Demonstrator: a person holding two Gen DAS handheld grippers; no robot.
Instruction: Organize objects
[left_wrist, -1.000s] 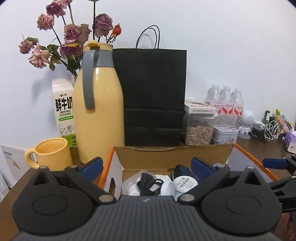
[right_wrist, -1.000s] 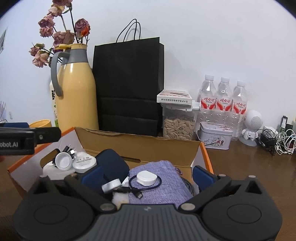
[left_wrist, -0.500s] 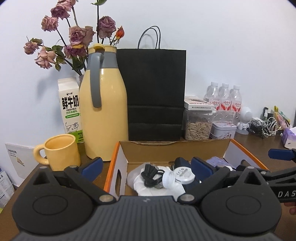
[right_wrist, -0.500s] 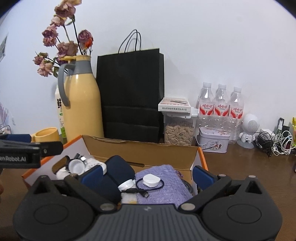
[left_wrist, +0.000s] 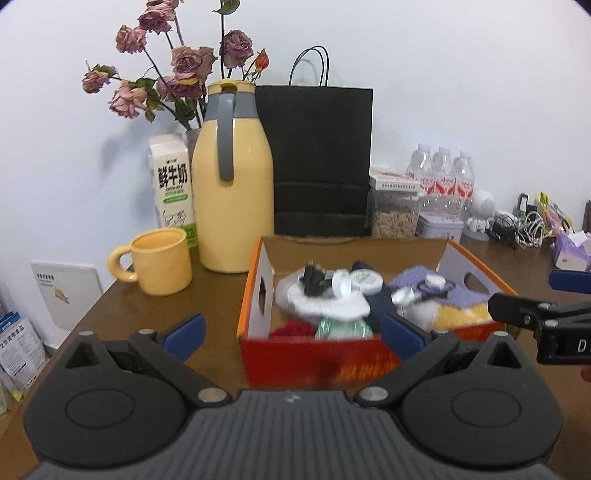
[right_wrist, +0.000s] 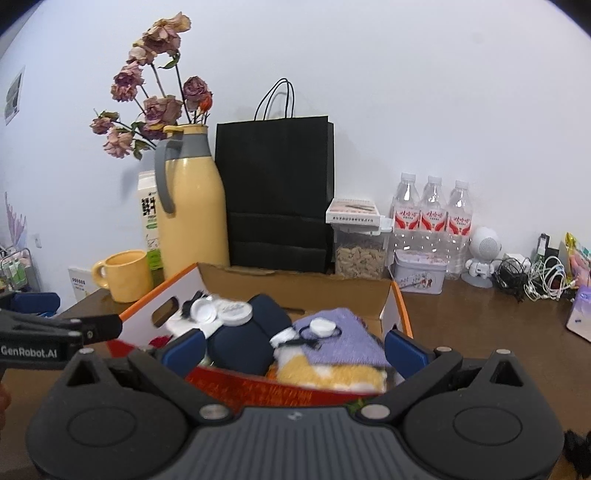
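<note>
An orange and red cardboard box (left_wrist: 317, 360) (right_wrist: 280, 391) stands on the brown table, full of mixed items: white round chargers (left_wrist: 364, 282), black cables, a dark blue pouch (right_wrist: 243, 343), a purple cloth (right_wrist: 343, 339), a yellow cloth (right_wrist: 328, 373), a green-tinted bottle (left_wrist: 341, 326). My left gripper (left_wrist: 291, 332) is open and empty, in front of the box's left near corner. My right gripper (right_wrist: 295, 345) is open and empty, its fingers straddling the box's near wall. Each gripper shows at the edge of the other's view.
Behind the box stand a yellow thermos jug (left_wrist: 232, 184), a yellow mug (left_wrist: 159, 260), a milk carton (left_wrist: 171, 184), dried roses, a black paper bag (left_wrist: 321, 158), a seed jar (left_wrist: 395, 218), a tin, three water bottles (right_wrist: 432, 218), a small white robot figure and tangled cables (right_wrist: 532, 277).
Both grippers have pulled back and risen from the box. The box's red near wall and more of the table now show. Both stay open and empty.
</note>
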